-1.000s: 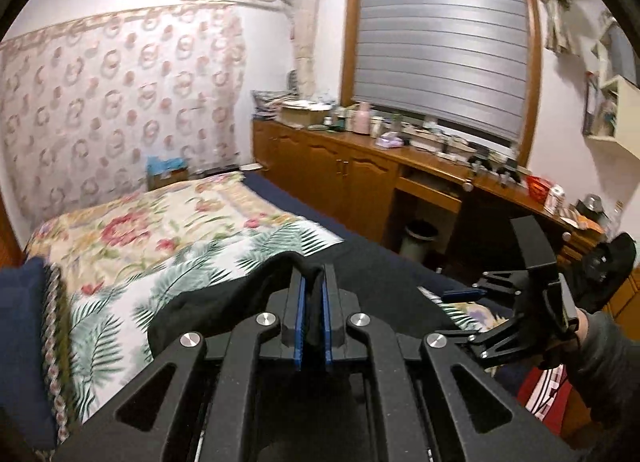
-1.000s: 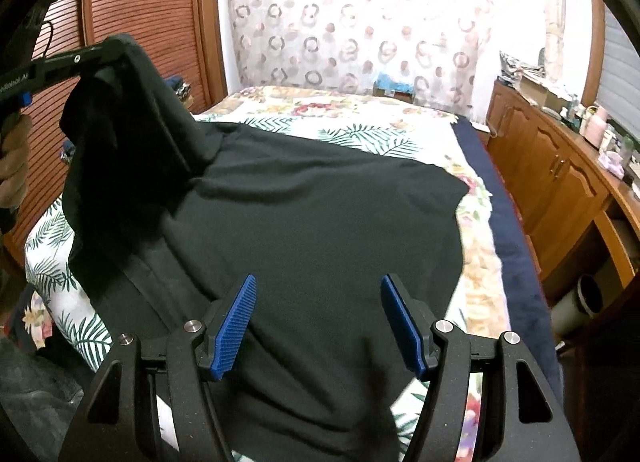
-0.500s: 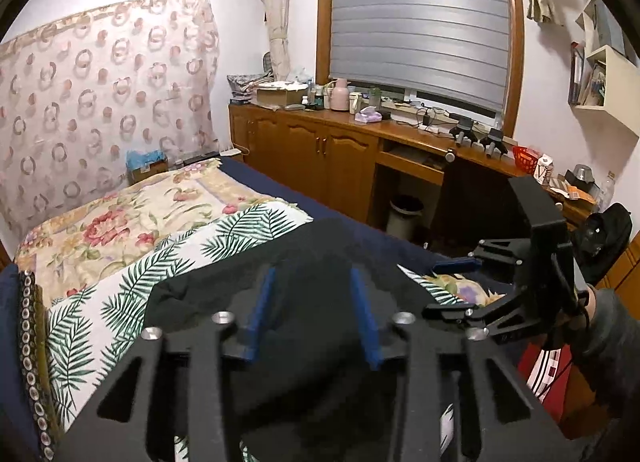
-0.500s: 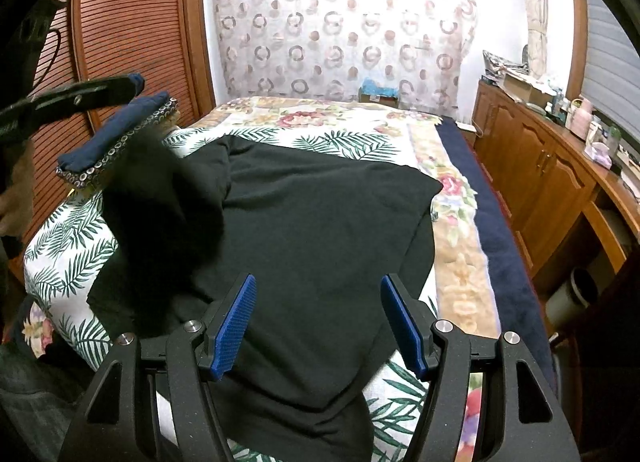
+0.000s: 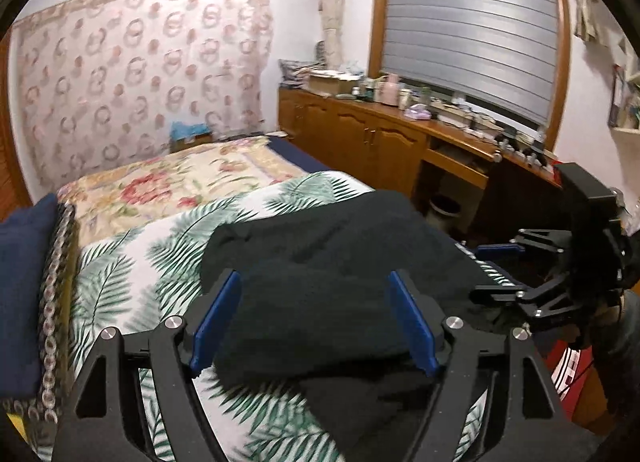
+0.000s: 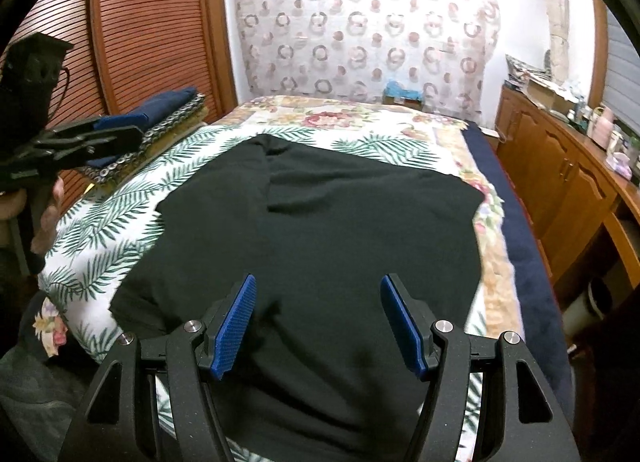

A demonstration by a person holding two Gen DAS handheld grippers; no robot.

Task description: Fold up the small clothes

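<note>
- The black garment (image 6: 320, 230) lies spread on the bed (image 6: 132, 202), over the palm-leaf and floral cover, taking up most of the near half of the mattress.
- One flap is folded in across the far left part; its edge shows as a crease running down from the far left corner.
- In the left wrist view the same cloth (image 5: 332, 286) bunches into a soft mound close under the camera, with a looser piece trailing off toward the near edge.
- Left gripper (image 5: 312, 322): its jaws have just been opening and now stand wide apart. The blue pads (image 5: 216, 318) sit either side of the mound without pressing on it, so it grips nothing.
- From the right wrist view, that left gripper (image 6: 96, 138) hangs at the far left, above the left edge of the bed and clear of the cloth, with a hand (image 6: 50, 218) below it.
- Right gripper (image 6: 318, 318): jaws parted, pads (image 6: 236, 326) apart above the near middle of the garment; whether the tips touch the fabric I can't tell. Nothing is caught between them.
- In the left wrist view the right gripper (image 5: 500, 270) pokes in from the right, over the right edge of the cloth.
- A folded navy blanket (image 6: 160, 110) is stacked at the far left of the bed, beside the slatted wooden doors (image 6: 152, 22).
- Wooden cabinets (image 6: 560, 174) run along the right wall.
</note>
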